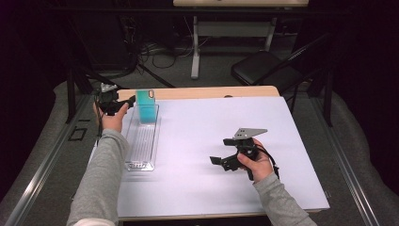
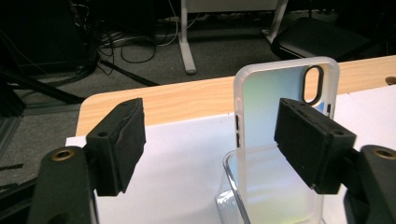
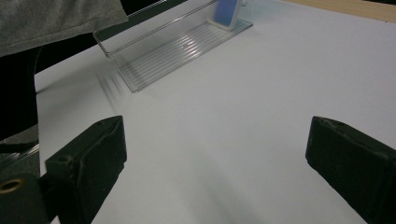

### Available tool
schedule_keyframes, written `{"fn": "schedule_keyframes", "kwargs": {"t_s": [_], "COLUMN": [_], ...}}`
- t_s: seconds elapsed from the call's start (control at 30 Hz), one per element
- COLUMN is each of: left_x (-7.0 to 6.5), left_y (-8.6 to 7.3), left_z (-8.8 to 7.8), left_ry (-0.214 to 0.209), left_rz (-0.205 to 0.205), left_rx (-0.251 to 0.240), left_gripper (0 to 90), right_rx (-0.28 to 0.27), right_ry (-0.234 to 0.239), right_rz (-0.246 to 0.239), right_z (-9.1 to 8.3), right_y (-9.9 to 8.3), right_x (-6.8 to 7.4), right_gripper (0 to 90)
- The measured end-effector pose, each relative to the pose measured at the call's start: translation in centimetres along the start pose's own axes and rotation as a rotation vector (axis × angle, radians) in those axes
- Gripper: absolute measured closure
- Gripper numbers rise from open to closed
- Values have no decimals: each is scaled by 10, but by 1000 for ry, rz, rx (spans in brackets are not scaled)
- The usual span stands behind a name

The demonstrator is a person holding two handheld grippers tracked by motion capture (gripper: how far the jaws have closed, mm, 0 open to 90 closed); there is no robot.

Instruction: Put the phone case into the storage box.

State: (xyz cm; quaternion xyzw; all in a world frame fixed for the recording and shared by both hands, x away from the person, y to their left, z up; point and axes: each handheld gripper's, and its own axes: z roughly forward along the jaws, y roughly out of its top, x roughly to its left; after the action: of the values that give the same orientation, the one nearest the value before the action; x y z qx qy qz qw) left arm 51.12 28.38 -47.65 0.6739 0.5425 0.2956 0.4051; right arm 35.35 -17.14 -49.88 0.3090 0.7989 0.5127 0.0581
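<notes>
A teal phone case (image 1: 147,107) with a translucent white rim (image 2: 271,121) stands upright in the far end of a long clear plastic tray (image 1: 141,146). My left gripper (image 1: 127,101) is held just left of the case at the table's far left. In the left gripper view its jaws (image 2: 210,135) stand wide apart; one pad overlaps the case's lower right and the other is well clear of it, so neither presses on it. My right gripper (image 1: 222,151) hovers open over the white sheet at centre right, with nothing between its jaws (image 3: 215,154). The tray (image 3: 154,51) and the case (image 3: 226,11) show far off in the right gripper view.
A white sheet (image 1: 211,132) covers most of the wooden table, whose bare far edge (image 1: 211,92) shows behind it. Beyond the table are a black chair (image 1: 263,68), white desk legs (image 1: 195,47) and cables on the floor. A grey sleeve (image 3: 56,18) crosses the right gripper view.
</notes>
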Motion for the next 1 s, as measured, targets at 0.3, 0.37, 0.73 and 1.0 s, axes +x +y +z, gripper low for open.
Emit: {"fn": "schedule_keyframes", "kwargs": {"t_s": [0.3,0.37,0.73,1.0], "left_x": [-1,-2,-3,-8], "left_y": [4,5,9,9], "left_z": [-12,-15,-27,-34], "left_ry": [-36,-45,-100,-131], "left_rz": [-28,-28,-25,-13], "left_rx": [-15,-22,-39,-46], "left_gripper": [156,154,48,11], "right_rx": [-5,-7,-5,-6], "right_ry": [-2,-3,-4,-8], "right_rz": [-5,-4,-7,-10], "right_z": [-1,-1,0,-2], "right_y": [1,2,2,1], "right_x": [1,1,1,1], "right_gripper": [50,51,51,51]}}
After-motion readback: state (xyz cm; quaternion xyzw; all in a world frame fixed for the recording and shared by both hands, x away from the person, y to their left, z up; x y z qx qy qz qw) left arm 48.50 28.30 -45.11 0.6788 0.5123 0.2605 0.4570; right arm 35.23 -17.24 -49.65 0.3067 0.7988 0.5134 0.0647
